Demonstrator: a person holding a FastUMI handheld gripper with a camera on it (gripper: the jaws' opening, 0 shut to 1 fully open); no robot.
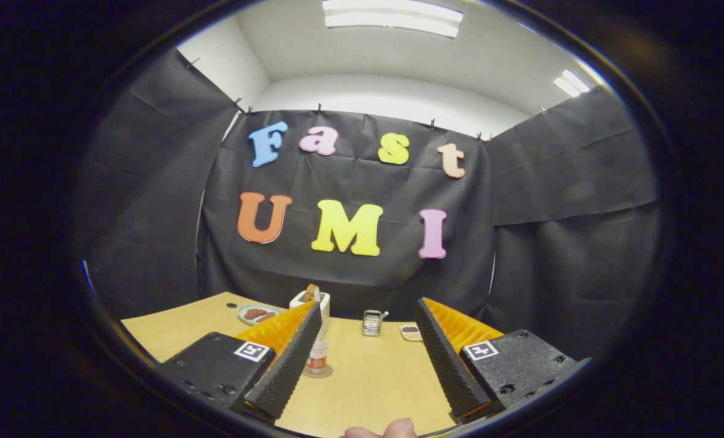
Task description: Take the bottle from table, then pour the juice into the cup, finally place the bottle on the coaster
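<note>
A small clear bottle [316, 356] with a reddish label stands upright on the wooden table [368, 383], on a round flat disc [322, 372] that looks like the coaster. The left finger [289, 359] hides part of the bottle. A small metallic cup [372, 323] with a handle stands farther back, ahead of the gap between the fingers. My gripper [368, 307] is open wide with nothing between its fingers. It hovers over the near part of the table, and the bottle is just ahead beside the left finger.
At the back of the table stand a white toaster [311, 301] with bread in it and a plate [257, 314] with brownish food to its left. A small dish [410, 332] lies right of the cup. A person's fingertip [381, 431] shows below the fingers.
</note>
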